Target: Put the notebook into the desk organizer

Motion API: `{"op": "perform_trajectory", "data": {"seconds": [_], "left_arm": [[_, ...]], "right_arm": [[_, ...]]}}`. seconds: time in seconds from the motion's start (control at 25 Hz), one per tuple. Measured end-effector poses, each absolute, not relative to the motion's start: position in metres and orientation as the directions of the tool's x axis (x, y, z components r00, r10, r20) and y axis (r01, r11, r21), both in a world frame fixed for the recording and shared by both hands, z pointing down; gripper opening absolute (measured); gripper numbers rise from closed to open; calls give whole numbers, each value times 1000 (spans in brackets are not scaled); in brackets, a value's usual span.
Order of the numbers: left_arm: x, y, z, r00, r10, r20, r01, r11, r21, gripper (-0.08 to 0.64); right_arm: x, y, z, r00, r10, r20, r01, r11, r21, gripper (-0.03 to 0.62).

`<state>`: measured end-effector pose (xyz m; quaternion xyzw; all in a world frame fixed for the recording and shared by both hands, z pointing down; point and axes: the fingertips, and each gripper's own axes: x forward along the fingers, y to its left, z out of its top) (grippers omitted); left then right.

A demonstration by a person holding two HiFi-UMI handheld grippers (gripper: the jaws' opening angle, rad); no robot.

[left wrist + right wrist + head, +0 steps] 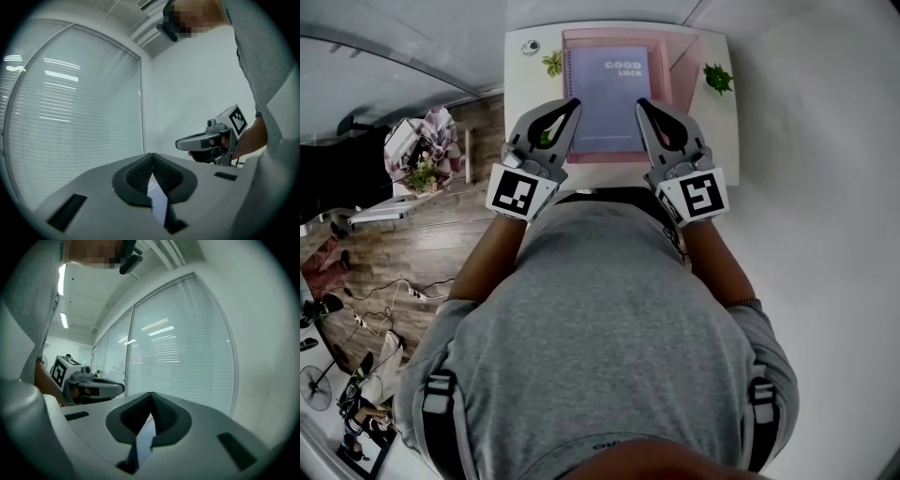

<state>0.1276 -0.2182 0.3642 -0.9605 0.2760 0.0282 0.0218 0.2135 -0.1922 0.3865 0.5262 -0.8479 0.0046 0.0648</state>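
Both units same build: grey moulded-plastic left gripper [573, 103] and right gripper [641, 103]. Black ribbed rubber pads [140, 174] sit in dark-rimmed cut-outs, with rectangular slots [66, 212] in the shells. White cube with black square markers [521, 192] at each one's 6 o'clock end. Operator: grey short-sleeved T-shirt [600, 319], black shoulder straps [438, 405] with grey buckles at 5 and 7 o'clock.

I see a matt notebook [607, 98] cover, a smooth pink plastic organizer [680, 58], a smooth white tabletop [525, 89] (wood-grain floor [422, 253], left).
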Motion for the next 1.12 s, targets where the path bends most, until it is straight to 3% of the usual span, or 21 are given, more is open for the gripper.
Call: {"op": "perform_trajectory", "data": {"seconds": [1.12], "left_arm": [[129,-218,372,851,-523,-55,-525,-850,-39,20]], "right_arm": [[232,-187,386,-420,-905,70,-905,423,49,5]]}}
